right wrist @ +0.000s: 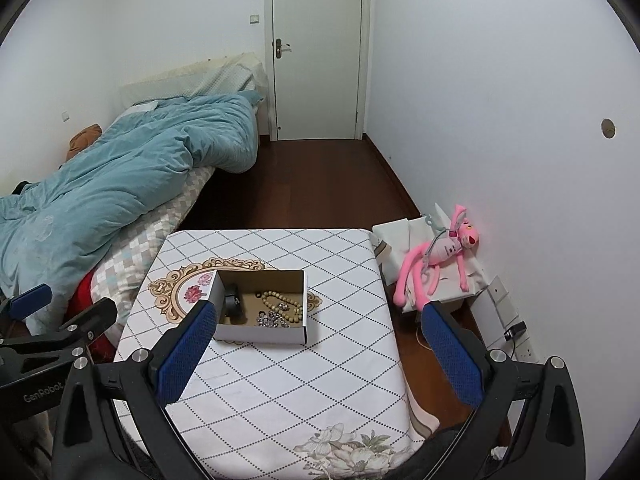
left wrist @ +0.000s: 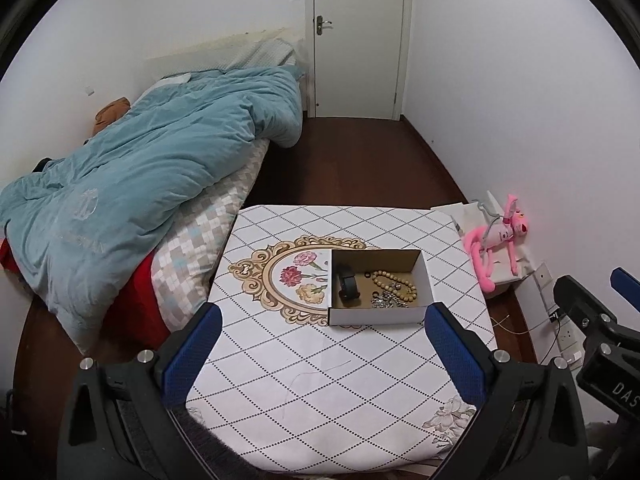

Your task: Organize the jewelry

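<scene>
Currently, open white cardboard box (left wrist: 380, 286) sits mid-counter, toward the right edge, holding a beige bead string (left wrist: 394, 283), black band (left wrist: 347, 287) and silver chain pile (left wrist: 386, 302). Left gripper (left wrist: 322, 338) and right gripper (right wrist: 318, 338): jaws wide, empty. Advice: descend vertically, pinch one item.

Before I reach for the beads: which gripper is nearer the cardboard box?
Left, slightly. The left gripper faces the cardboard box almost head-on; the right gripper hovers to its right, its left finger overlapping the box's near-left corner.
</scene>
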The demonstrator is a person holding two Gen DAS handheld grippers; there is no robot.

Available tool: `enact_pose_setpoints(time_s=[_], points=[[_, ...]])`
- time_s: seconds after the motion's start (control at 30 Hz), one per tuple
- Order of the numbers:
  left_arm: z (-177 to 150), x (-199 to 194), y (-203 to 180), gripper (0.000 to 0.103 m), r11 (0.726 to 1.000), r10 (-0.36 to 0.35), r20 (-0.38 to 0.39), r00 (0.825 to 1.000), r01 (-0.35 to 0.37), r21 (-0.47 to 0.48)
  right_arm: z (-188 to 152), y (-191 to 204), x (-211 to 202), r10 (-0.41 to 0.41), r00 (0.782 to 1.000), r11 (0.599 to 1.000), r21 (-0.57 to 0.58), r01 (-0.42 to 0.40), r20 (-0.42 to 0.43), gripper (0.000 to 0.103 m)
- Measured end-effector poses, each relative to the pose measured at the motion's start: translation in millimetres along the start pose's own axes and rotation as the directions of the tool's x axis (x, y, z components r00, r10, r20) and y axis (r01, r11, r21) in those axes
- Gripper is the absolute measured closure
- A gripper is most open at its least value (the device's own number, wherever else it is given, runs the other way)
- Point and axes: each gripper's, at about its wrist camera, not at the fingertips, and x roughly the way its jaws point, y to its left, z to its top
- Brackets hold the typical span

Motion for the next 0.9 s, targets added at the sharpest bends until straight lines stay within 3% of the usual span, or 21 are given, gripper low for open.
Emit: enact_pose_setpoints(time_s=[0.5,0.9], points=[[20,55,-3,0.000,1.000,0.023,-0.131,0.991,-0.024,-0.008,24,1,65,0.001,0.992,1.000,-0.014,-0.003,-0.127,0.000],[20,91,-4,0.000,0.999,0.035,-0.212,0.977,-0.036,0.000,23,6,116,-0.022,0.975,0.999,-0.044,0.013,-0.220,0.000]])
